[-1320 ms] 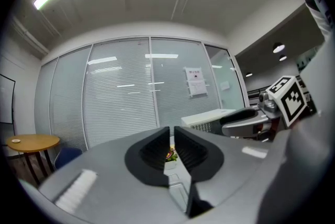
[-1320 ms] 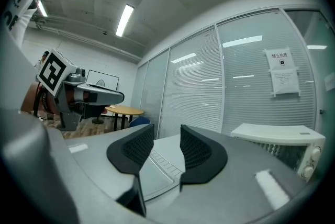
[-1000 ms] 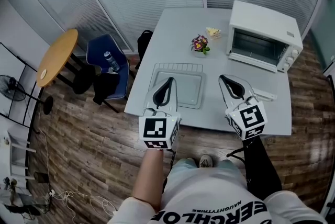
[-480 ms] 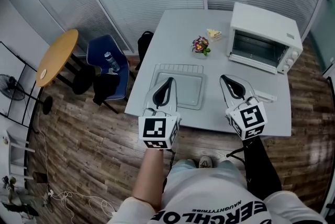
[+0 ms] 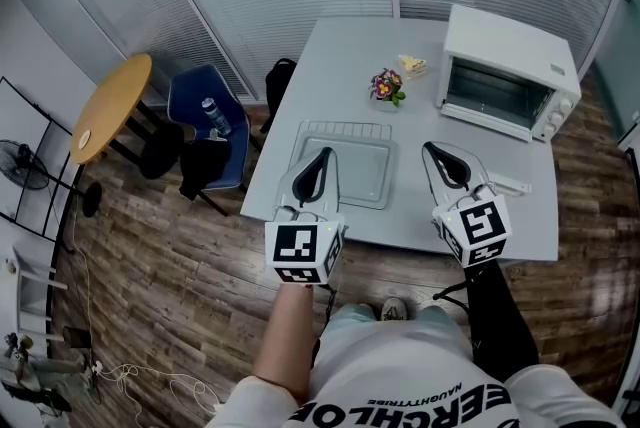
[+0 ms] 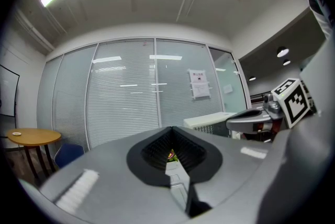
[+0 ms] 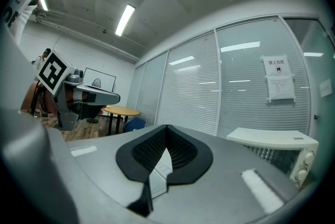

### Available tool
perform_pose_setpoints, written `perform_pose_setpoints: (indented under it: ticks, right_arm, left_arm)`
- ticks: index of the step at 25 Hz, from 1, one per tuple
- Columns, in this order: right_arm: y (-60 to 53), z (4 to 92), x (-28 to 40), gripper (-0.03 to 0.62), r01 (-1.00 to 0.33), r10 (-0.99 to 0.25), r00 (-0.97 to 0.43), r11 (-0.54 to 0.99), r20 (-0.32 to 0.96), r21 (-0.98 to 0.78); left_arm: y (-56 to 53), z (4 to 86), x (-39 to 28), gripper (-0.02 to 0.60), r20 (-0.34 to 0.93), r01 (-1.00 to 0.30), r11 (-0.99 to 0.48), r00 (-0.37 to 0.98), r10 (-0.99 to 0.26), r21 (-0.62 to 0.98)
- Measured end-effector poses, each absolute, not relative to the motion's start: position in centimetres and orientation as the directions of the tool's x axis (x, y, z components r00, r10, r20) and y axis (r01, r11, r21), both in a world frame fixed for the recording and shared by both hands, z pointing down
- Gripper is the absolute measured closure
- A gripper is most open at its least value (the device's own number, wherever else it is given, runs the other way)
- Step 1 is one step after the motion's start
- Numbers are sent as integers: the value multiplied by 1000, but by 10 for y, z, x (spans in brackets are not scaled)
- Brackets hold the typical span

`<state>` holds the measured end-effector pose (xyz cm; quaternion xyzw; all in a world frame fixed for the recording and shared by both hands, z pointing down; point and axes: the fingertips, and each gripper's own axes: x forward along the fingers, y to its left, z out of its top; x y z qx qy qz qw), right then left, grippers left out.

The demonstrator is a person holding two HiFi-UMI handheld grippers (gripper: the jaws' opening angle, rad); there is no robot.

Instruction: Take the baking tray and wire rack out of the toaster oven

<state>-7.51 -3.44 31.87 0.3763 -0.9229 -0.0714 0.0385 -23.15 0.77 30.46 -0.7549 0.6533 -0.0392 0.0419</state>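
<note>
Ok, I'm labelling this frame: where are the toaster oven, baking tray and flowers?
toaster oven (image 5: 510,44), head view, white top.
baking tray (image 5: 364,168), head view, bare floor.
flowers (image 5: 383,86), head view, blossoms.

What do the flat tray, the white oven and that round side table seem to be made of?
The shallow rectangular baking tray looks like metal: dull silver-grey, raised rim. The white toaster oven seems painted sheet metal, smooth and matte, with a dark glass door. The round tan side table looks like wood or wood-look laminate, by its warm colour; I can't tell which.
</note>
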Motion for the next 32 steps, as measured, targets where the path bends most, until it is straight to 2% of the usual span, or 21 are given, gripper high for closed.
perform_pose_setpoints:
  ticks: [32]
  right_arm:
    - [-33,321,-89,592,-668,-684,-729,718,22,196]
  left_arm:
    - [6,305,-243,525,9,-982,-127,127,-992,-142]
